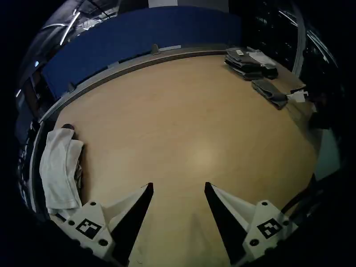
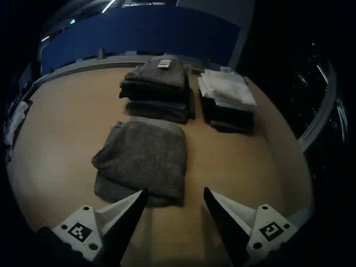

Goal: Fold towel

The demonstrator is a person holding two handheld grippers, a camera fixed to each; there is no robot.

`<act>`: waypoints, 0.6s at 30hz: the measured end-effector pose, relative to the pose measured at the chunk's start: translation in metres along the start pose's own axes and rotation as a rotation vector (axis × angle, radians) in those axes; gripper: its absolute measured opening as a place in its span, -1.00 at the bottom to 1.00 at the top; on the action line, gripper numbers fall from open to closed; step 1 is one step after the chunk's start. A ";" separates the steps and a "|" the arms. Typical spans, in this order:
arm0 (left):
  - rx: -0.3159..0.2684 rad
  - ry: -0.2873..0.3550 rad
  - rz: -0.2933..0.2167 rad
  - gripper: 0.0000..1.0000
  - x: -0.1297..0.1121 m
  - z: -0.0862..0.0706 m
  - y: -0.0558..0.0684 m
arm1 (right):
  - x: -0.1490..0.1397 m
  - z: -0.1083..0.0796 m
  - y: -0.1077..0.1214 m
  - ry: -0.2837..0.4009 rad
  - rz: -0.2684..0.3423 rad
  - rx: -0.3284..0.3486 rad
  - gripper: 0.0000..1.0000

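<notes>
A folded grey towel (image 2: 142, 162) lies on the wooden table just ahead of my right gripper (image 2: 174, 192), which stands open and holds nothing. Behind it sit a stack of dark grey folded towels (image 2: 158, 91) and a second stack topped with white towels (image 2: 227, 95). My left gripper (image 1: 179, 186) is open over bare table (image 1: 187, 129), with nothing between its fingers. A white towel (image 1: 60, 167) lies loosely folded at the table's left edge. The grey folded towel (image 1: 269, 91) and the stacks (image 1: 249, 62) appear far off at the right in the left gripper view.
A blue partition wall (image 1: 142, 33) runs along the table's far edge. The white towel (image 2: 15, 118) shows small at the far left in the right gripper view. A small white item (image 1: 299, 95) lies near the grey towel by the table's right edge.
</notes>
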State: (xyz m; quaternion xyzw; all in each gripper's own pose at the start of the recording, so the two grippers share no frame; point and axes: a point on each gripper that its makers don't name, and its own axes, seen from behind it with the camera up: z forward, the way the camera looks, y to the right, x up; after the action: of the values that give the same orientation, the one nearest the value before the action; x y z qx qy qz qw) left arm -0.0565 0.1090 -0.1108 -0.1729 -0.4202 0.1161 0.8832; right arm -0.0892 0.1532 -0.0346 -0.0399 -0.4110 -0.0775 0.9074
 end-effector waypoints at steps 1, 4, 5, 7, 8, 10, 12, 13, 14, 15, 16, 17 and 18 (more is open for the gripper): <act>0.000 0.001 0.000 0.70 0.000 0.000 0.000 | 0.003 0.000 -0.003 0.006 -0.001 0.005 0.97; 0.000 0.002 -0.002 0.70 0.000 -0.002 -0.001 | 0.012 0.000 -0.012 0.025 -0.003 0.022 0.97; 0.001 0.003 -0.002 0.70 0.000 -0.003 -0.001 | 0.016 0.001 -0.016 0.031 -0.001 0.029 0.97; 0.002 0.003 -0.002 0.70 0.000 -0.003 -0.002 | 0.021 0.002 -0.022 0.042 0.004 0.042 0.97; 0.002 0.003 -0.003 0.70 0.000 -0.004 -0.002 | 0.023 0.003 -0.025 0.048 0.007 0.050 0.97; 0.003 0.002 -0.003 0.70 -0.001 -0.004 -0.003 | 0.028 0.004 -0.031 0.058 0.014 0.067 0.96; 0.004 0.001 -0.003 0.70 -0.001 -0.005 -0.004 | 0.032 0.005 -0.038 0.066 0.021 0.085 0.96; 0.005 0.001 -0.003 0.70 -0.001 -0.005 -0.005 | 0.033 0.006 -0.040 0.067 0.023 0.089 0.96; 0.005 0.000 -0.003 0.70 -0.002 -0.005 -0.006 | 0.034 0.007 -0.042 0.067 0.024 0.093 0.96; 0.006 0.000 -0.003 0.70 -0.002 -0.005 -0.007 | 0.035 0.008 -0.044 0.068 0.025 0.096 0.97; 0.006 -0.001 -0.003 0.70 -0.003 -0.005 -0.007 | 0.035 0.010 -0.046 0.066 0.023 0.098 0.97; 0.007 -0.001 -0.003 0.70 -0.003 -0.005 -0.008 | 0.034 0.011 -0.048 0.064 0.020 0.100 0.97; 0.007 -0.002 -0.003 0.70 -0.004 -0.005 -0.008 | 0.034 0.012 -0.049 0.062 0.018 0.102 0.97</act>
State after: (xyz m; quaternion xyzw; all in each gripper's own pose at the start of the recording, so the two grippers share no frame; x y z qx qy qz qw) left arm -0.0542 0.0992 -0.1130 -0.1689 -0.4208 0.1163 0.8837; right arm -0.0846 0.1027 -0.0008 0.0051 -0.3856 -0.0495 0.9213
